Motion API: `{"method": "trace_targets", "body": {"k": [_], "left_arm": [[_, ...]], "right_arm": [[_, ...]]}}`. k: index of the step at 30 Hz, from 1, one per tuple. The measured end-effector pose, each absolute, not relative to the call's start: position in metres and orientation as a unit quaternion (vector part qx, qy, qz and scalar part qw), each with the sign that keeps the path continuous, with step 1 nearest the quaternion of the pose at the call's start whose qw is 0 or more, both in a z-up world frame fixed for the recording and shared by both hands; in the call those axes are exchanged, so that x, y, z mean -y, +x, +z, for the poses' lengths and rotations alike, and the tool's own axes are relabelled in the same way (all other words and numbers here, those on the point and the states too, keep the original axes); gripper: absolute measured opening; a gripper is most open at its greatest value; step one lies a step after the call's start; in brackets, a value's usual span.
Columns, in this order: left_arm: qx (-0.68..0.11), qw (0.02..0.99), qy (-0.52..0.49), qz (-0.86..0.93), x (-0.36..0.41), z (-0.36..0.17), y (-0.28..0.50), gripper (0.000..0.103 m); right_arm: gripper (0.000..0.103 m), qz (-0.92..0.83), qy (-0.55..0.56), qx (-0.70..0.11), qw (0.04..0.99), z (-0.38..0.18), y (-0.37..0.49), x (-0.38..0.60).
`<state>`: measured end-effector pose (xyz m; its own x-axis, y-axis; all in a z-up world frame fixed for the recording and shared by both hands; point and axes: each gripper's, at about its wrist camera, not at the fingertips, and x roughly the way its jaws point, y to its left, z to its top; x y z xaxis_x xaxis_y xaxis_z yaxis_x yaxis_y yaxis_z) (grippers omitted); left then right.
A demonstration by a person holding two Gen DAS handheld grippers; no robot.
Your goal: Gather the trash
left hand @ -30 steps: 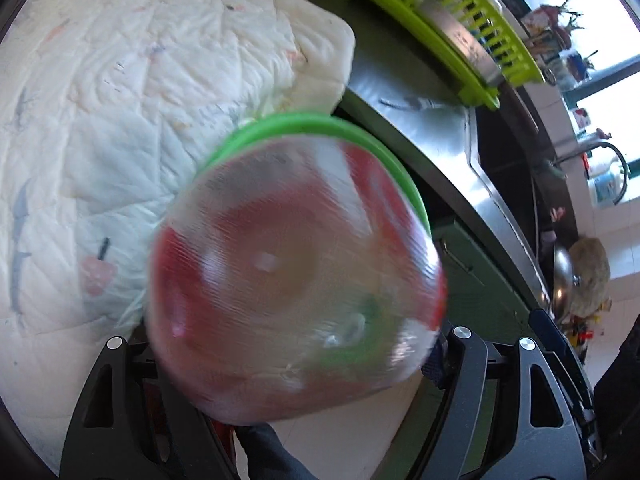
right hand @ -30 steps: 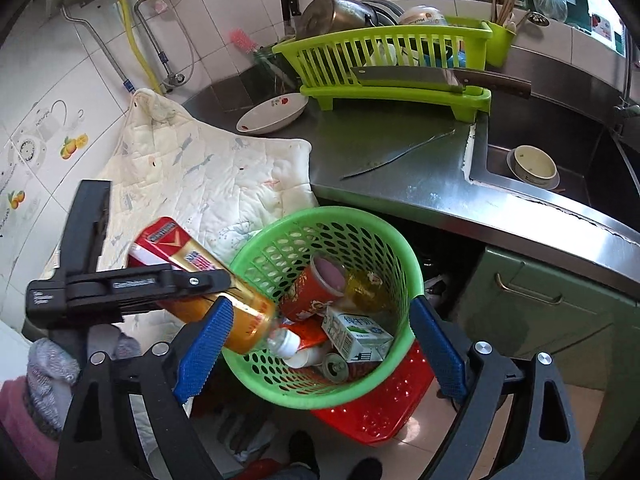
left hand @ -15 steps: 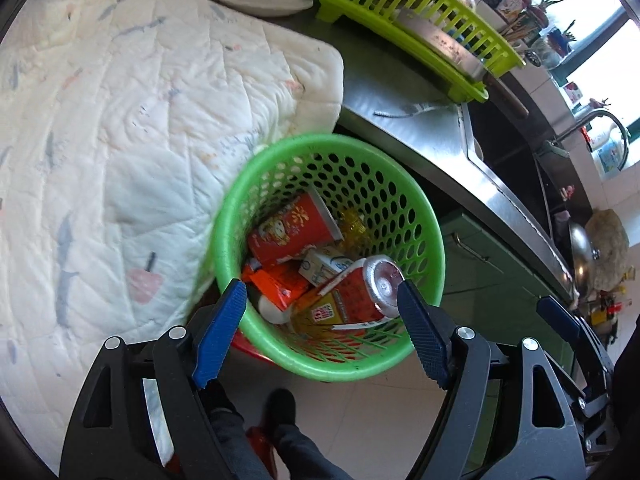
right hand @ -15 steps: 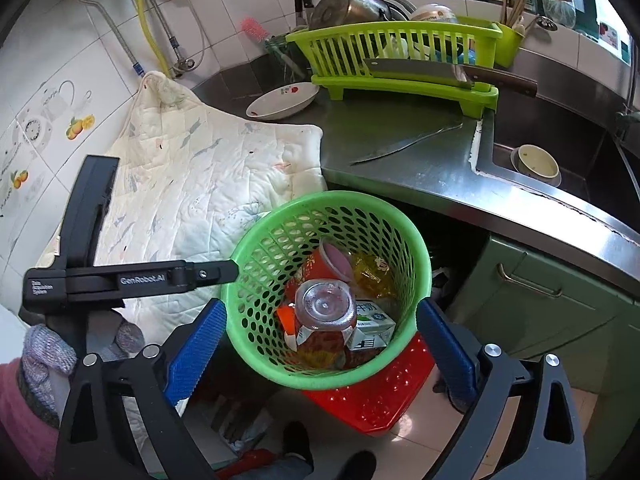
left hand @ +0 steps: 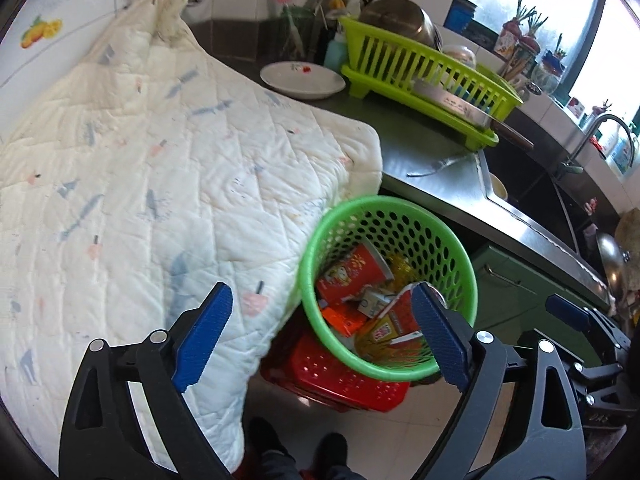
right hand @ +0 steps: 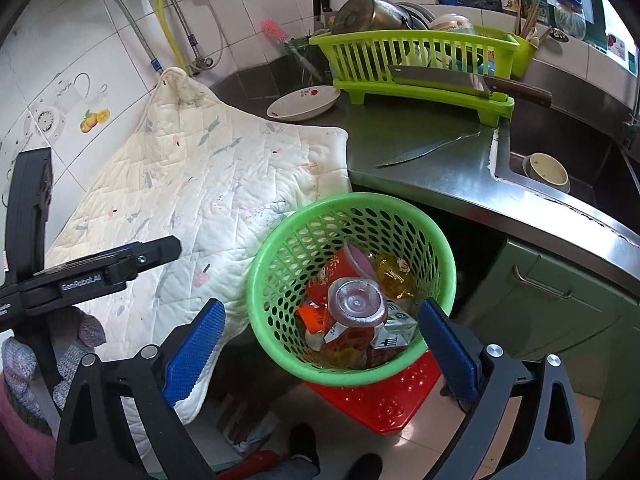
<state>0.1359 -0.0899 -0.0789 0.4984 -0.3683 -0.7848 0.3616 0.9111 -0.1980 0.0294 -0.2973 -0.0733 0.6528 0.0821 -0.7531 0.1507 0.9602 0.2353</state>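
A green perforated basket (left hand: 434, 232) (right hand: 320, 240) stands on a red basket (left hand: 344, 380) (right hand: 384, 400) on the floor. It holds trash: a plastic bottle with a red label (right hand: 354, 312) (left hand: 394, 326) lying base up, a red paper cup (left hand: 352, 270) (right hand: 340, 268), a small carton (right hand: 390, 328) and orange wrappers (left hand: 340, 316). My left gripper (left hand: 322, 340) is open and empty above the basket's near left side. My right gripper (right hand: 320, 350) is open and empty above the basket. The left gripper also shows at the left of the right wrist view (right hand: 92, 276).
A white quilted cloth (left hand: 140, 184) (right hand: 208, 192) covers the surface at left and hangs beside the basket. The steel counter (right hand: 440, 168) carries a knife (right hand: 424, 150), a plate (right hand: 302, 104) and a green dish rack (right hand: 416, 60). A sink (right hand: 560, 152) holds a bowl. Green cabinets (right hand: 540, 300) stand below.
The left gripper let go of the bottle, which dropped into the green basket. Both grippers then drew back and up from the basket, and the left one swung left.
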Motion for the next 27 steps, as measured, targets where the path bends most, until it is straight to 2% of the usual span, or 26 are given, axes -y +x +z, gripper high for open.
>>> {"method": "trace_targets", "body": {"k": [15, 27], "left_arm": [[-0.378, 0.918, 0.013, -0.123, 0.040, -0.044, 0.093, 0.093], [-0.369, 0.928, -0.012, -0.049, 0.000, -0.042, 0.069, 0.093]], "right_arm": [[0.094, 0.031, 0.084, -0.411, 0.907, -0.053, 0.029, 0.256], [0.094, 0.056, 0.091, -0.410, 0.906, -0.049, 0.034, 0.249]]}}
